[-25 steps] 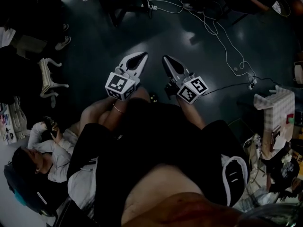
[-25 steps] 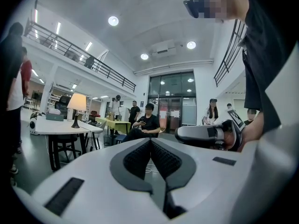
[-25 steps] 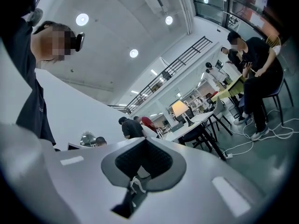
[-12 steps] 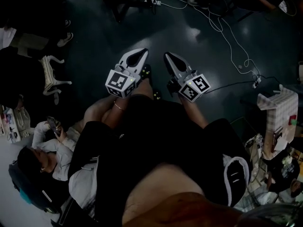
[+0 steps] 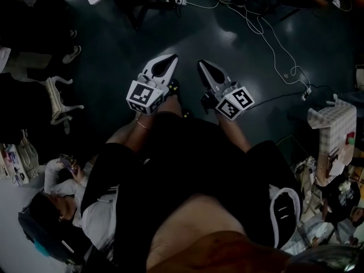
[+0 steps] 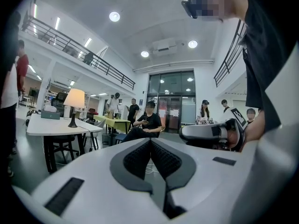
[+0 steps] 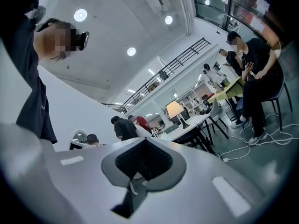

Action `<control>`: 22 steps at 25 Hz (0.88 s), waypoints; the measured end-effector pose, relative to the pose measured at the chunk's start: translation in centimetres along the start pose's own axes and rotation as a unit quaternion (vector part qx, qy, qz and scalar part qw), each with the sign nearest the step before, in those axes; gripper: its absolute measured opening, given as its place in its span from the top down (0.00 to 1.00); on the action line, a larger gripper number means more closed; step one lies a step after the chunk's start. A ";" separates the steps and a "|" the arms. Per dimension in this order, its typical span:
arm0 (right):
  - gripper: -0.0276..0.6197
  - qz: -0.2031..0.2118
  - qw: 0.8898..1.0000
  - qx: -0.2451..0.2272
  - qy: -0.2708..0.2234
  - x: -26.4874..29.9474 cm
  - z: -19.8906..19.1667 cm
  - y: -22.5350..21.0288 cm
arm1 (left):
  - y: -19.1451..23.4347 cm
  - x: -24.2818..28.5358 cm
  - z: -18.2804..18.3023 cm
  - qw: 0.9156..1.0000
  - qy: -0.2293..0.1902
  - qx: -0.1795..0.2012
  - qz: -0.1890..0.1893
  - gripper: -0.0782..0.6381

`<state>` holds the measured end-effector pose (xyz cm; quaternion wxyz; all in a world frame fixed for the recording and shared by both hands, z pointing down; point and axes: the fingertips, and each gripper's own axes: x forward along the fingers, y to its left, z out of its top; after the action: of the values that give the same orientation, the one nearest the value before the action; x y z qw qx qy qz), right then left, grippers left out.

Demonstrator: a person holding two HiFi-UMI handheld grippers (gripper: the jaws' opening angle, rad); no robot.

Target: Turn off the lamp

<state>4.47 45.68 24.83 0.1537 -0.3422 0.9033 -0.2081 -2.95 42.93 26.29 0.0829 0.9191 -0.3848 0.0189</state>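
The lamp point(image 6: 74, 100) is lit, with a cream shade and a dark base. It stands on a white table point(image 6: 55, 128) far off at the left of the left gripper view. The right gripper view shows the lamp point(image 7: 174, 109) on that table point(image 7: 192, 123), well beyond the jaws. My left gripper point(image 5: 171, 58) and right gripper point(image 5: 201, 65) are held side by side over the dark floor, both shut and holding nothing. The left gripper's point(image 6: 150, 142) pads meet in a line, and so do those of the right gripper point(image 7: 145, 141). In the head view the lamp is out of sight.
White cables point(image 5: 272, 49) trail over the floor ahead and to the right. A person point(image 5: 57, 193) sits low at the left, and another sits on a chair point(image 6: 148, 123) ahead. A yellow-green table point(image 6: 115, 121) and several standing people lie beyond. A checked box point(image 5: 333, 126) stands at the right.
Both grippers have moved a little forward over the floor, still shut and side by side. The seated person at the left has slid lower in the head view.
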 end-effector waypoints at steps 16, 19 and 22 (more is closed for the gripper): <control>0.95 -0.047 0.999 -0.014 -0.003 7.2 3.2 -6.8 | 8.1 8.6 1.4 0.999 -0.014 -0.013 -0.047 0.88; 0.95 -0.056 0.998 -0.012 -0.005 8.4 3.5 -8.1 | 9.2 10.0 2.3 0.998 -0.007 -0.016 -0.054 0.88; 0.95 -0.060 0.998 -0.008 -0.007 10.0 3.8 -8.9 | 10.5 10.9 3.1 0.998 -0.002 -0.016 -0.058 0.88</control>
<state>3.83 31.77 24.51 0.1444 -0.3987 0.8815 -0.2076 -2.87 27.48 25.73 0.0979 0.9383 -0.3317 0.0060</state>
